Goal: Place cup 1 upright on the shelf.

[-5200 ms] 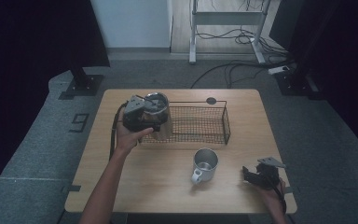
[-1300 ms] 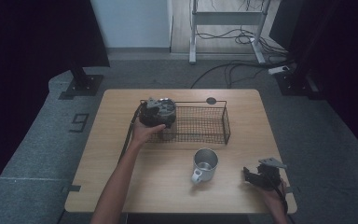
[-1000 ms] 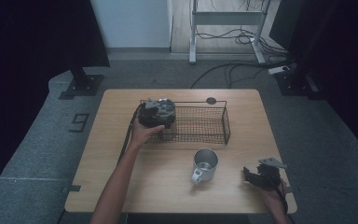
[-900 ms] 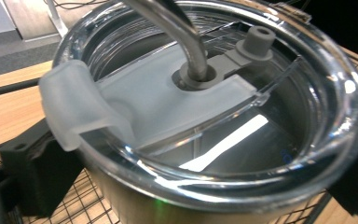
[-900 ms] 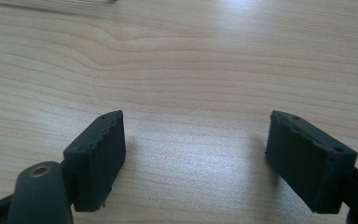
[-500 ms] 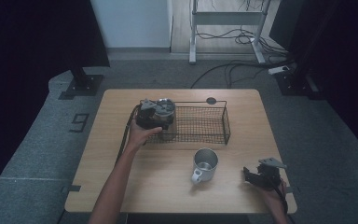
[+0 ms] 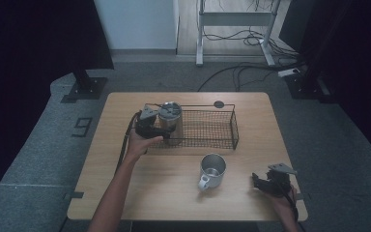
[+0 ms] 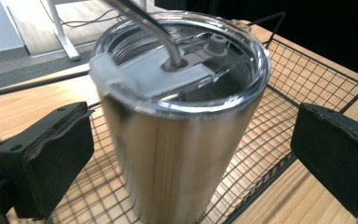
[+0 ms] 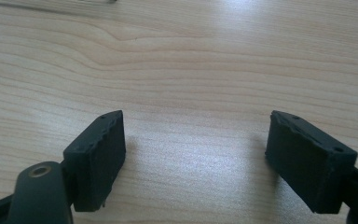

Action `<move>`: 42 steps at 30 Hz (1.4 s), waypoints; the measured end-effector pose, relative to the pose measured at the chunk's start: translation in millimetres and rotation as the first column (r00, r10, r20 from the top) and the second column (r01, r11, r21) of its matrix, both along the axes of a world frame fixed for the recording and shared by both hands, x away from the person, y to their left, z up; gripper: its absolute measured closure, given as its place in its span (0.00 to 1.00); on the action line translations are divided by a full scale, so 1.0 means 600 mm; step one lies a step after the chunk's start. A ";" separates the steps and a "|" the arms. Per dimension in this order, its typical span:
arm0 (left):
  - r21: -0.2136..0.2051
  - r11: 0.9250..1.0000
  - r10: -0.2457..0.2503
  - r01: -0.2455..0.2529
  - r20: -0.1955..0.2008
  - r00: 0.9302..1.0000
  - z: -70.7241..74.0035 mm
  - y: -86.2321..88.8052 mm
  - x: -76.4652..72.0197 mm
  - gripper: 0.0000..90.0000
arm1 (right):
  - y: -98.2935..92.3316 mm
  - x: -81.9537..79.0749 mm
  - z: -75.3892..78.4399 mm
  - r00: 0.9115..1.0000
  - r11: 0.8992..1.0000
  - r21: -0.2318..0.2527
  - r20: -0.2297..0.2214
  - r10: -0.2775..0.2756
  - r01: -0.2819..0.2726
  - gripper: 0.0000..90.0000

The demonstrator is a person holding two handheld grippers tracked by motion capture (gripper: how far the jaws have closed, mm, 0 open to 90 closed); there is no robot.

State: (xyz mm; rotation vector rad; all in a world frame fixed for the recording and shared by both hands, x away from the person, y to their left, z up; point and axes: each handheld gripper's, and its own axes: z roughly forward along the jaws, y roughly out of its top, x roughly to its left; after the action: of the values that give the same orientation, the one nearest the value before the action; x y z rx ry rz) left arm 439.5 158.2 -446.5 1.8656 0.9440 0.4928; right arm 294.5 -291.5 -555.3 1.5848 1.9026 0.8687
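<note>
A steel tumbler [image 7: 170, 122] with a clear lid and a metal straw [image 8: 161, 35] stands upright at the left end of the black wire basket [image 7: 234, 128]. My left gripper [image 7: 158, 128] is just left of it, open. In the left gripper view the tumbler [image 8: 182, 135] stands between the two pads [image 8: 51, 158] with a gap on each side. My right gripper [image 7: 259, 182] rests at the table's front right corner. In the right gripper view its jaws [image 9: 193, 154] stand apart over bare wood with nothing between them.
A steel mug [image 7: 212, 170] with a handle stands in front of the basket, between the two hands. The table [image 7: 174, 193] is light wood; a round black hole [image 7: 219, 104] sits near its far edge. Cables and a desk frame lie on the floor beyond.
Five seconds ago the left gripper held the tumbler up over the basket's left end. It has set it down in the basket, let go and drawn back to the left. The right gripper has kept still.
</note>
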 end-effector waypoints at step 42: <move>0.003 1.000 -0.017 0.017 -0.111 0.994 -0.100 0.055 -0.205 0.06 | 0.000 0.001 0.000 1.000 1.000 0.001 0.001 0.006 -0.006 0.21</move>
State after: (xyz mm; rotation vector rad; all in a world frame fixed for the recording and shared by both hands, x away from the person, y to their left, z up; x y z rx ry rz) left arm 316.4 191.0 -506.7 1.9193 0.9999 0.3848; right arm 295.1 -291.2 -555.3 1.5796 1.9075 0.8737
